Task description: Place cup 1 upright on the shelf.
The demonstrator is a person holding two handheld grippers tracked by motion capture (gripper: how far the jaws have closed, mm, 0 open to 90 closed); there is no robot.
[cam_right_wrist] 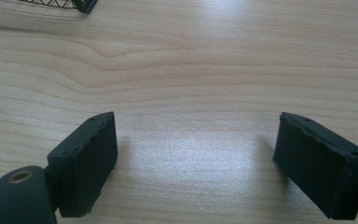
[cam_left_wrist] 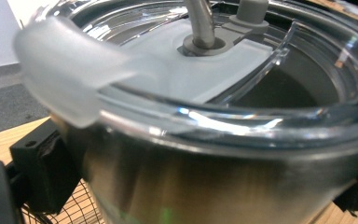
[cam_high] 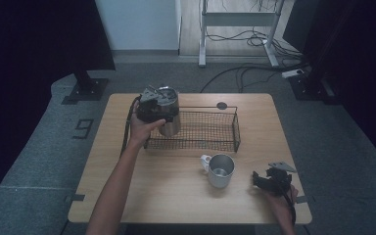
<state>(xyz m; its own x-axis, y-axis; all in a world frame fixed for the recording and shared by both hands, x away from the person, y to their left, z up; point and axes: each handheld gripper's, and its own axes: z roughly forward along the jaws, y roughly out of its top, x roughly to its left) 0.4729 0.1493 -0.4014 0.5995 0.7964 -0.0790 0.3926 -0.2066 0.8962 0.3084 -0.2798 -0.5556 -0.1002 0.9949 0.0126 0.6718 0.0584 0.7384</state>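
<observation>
My left gripper (cam_high: 162,113) is clamped on the tall stainless-steel tumbler with a clear plastic lid (cam_high: 169,111), one black jaw on each side of the steel wall just under the rim. In the left gripper view the tumbler (cam_left_wrist: 205,177) sits right up against the camera, with the clear plastic lid (cam_left_wrist: 242,70), its frosted tab and a metal straw (cam_left_wrist: 200,21) rising through the grey seal directly ahead of the jaws (the straw's top runs out of frame). Below the left jaw I see a patch of the black wire mesh basket (cam_left_wrist: 74,212). From the high view, the tumbler is held upright at the near left corner of the rectangular black wire mesh basket (cam_high: 198,129); I cannot tell whether its base touches the mesh.

My right gripper (cam_high: 269,180) rests low at the near right part of the light wooden table (cam_high: 142,196), its jaws standing wide apart with nothing between them. In the right gripper view there is bare wood grain (cam_right_wrist: 191,93) ahead of the pads, and a corner of the basket (cam_right_wrist: 81,4) far ahead to the left. The short steel mug with a white handle (cam_high: 219,170) stands upright on the table just beyond that gripper's jaws, apart from them and in front of the basket.
</observation>
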